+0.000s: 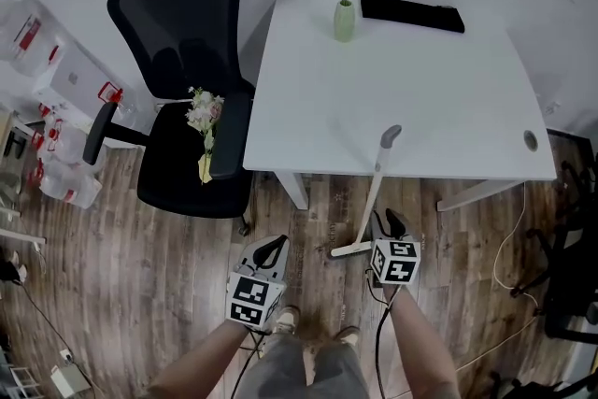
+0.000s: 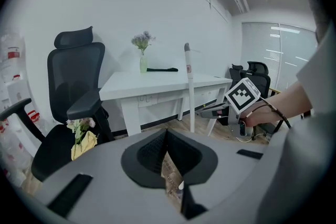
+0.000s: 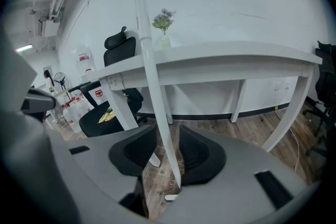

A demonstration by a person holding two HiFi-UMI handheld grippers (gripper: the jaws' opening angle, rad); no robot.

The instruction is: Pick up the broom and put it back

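A white broom (image 1: 374,192) with a grey handle tip leans against the front edge of the white table (image 1: 448,107), its head on the wooden floor. My right gripper (image 1: 388,221) stands at the lower part of the handle. In the right gripper view the handle (image 3: 152,76) runs between the jaws of the right gripper (image 3: 168,139), with gaps on both sides, so the pads do not press on it. My left gripper (image 1: 271,248) hangs to the left of the broom, shut and empty (image 2: 167,134). The left gripper view also shows the broom (image 2: 190,92) upright against the table.
A black office chair (image 1: 187,107) with a small flower bunch (image 1: 204,131) on its seat stands left of the table. On the table are a vase of purple flowers (image 1: 344,14) and a black case (image 1: 411,12). Bottles and bags (image 1: 56,145) crowd the far left. A cable (image 1: 509,248) lies at right.
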